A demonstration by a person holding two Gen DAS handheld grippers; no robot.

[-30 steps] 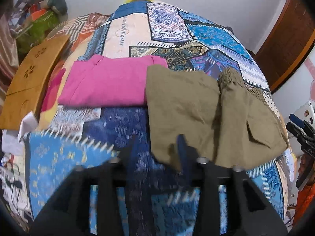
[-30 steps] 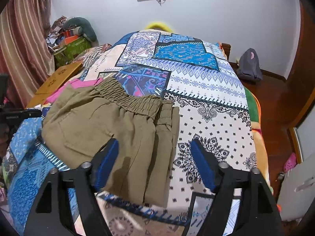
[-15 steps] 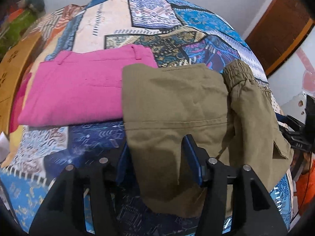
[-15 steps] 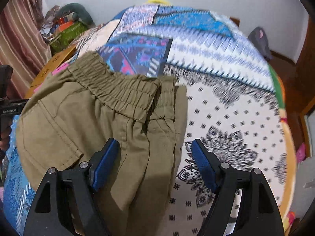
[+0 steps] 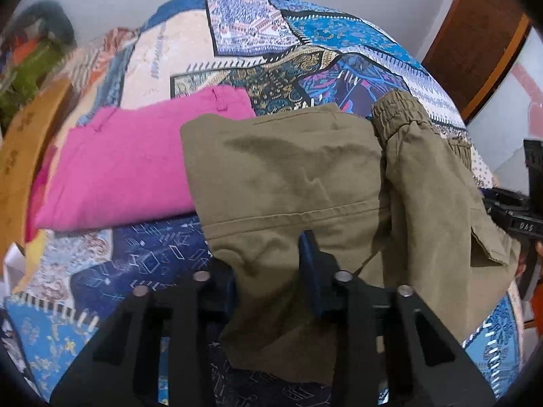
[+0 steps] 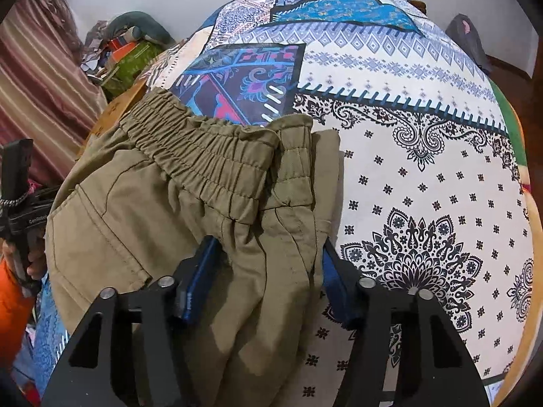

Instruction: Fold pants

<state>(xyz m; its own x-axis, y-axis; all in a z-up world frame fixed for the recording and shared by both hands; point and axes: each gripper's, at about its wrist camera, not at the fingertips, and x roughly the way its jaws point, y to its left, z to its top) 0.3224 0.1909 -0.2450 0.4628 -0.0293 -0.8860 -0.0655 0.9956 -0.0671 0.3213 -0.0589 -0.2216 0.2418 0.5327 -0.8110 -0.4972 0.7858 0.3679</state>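
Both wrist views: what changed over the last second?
Both grippers advanced onto the olive pants. The left gripper went from hovering near the folded edge to straddling it; the right gripper closed in below the waistband, cloth now between its fingers. Both remain open, nothing clamped yet. The pants' fold, the pink garment and the bedspread stayed put.

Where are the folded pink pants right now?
In the left wrist view, the pink pants lie on the patchwork bedspread, at left of centre, directly beside the olive pants, whose edge overlaps them. They cannot be made out in the right wrist view.
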